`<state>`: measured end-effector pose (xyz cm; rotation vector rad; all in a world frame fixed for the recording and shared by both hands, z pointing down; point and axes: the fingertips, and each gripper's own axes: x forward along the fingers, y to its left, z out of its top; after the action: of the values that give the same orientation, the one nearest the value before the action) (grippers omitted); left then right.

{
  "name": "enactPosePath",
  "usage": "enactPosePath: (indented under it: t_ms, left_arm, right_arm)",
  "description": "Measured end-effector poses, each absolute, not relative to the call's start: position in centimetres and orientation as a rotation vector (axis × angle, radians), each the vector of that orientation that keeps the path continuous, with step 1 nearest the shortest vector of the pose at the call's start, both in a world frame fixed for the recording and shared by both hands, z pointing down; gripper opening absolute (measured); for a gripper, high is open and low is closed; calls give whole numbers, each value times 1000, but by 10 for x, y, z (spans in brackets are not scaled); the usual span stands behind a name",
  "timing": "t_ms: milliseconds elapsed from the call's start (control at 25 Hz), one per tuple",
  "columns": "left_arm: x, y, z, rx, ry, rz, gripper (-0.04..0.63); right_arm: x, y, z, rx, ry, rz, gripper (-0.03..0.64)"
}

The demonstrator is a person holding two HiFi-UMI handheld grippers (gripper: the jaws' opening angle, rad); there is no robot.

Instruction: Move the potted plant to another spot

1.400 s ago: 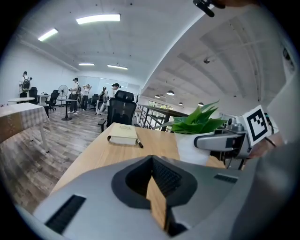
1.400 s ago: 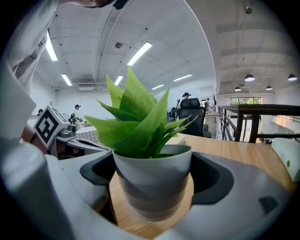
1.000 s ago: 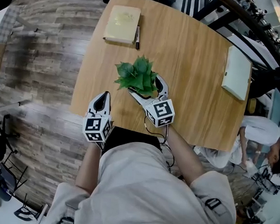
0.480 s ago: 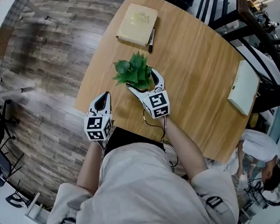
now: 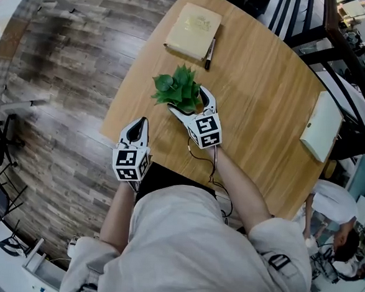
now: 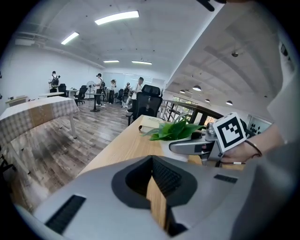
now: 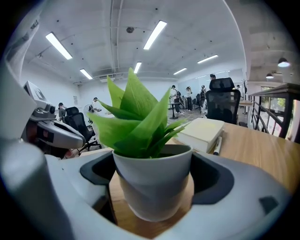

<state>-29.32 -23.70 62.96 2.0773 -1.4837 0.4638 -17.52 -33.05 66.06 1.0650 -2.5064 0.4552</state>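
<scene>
The potted plant [image 5: 179,90], green leaves in a small white pot [image 7: 152,183], stands near the left front part of the wooden table [image 5: 260,110]. My right gripper [image 5: 190,109] is shut on the pot, one jaw against each side. In the right gripper view the pot fills the gap between the jaws and looks slightly lifted off the wood. My left gripper [image 5: 136,130] hangs at the table's front left edge, shut with nothing in it. The left gripper view shows the plant [image 6: 176,129] and the right gripper's marker cube to the right.
A cream book [image 5: 192,31] with a dark pen [image 5: 209,53] beside it lies at the table's far end. A white notebook [image 5: 321,126] lies near the right edge. Wood floor lies to the left, black railing [image 5: 340,35] to the right. People and office chairs are far off.
The right gripper has kept its hold on the pot and carried it a little further from me, toward the book. The left gripper has barely moved.
</scene>
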Motion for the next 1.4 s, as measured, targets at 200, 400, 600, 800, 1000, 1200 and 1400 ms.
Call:
enactPosePath:
  t_ms: [200, 400, 600, 800, 1000, 1200, 1400]
  left_arm:
    - [-294, -235, 631, 2068, -1487, 455, 11]
    - [-292, -234, 631, 2080, -1474, 456, 11]
    - [-292, -238, 631, 2095, -1461, 455, 11]
    - [-287, -240, 633, 2113, -1438, 459, 11]
    - [-280, -239, 634, 2129, -1416, 457, 11]
    - [-278, -237, 635, 2142, -1401, 462, 11]
    - [-279, -230, 645, 2129, -1384, 479, 11]
  right_arm:
    - [-176, -330, 660, 1067, -2510, 457, 500]
    - [-176, -325, 661, 1071, -2505, 449, 503]
    - [-172, -318, 661, 1094, -2490, 432, 506]
    - [-166, -308, 665, 1123, -2466, 449, 506]
    - [-161, -296, 672, 1108, -2442, 467, 511]
    - [-158, -286, 681, 1095, -2422, 494, 524]
    - [-155, -279, 685, 1107, -2413, 522, 537]
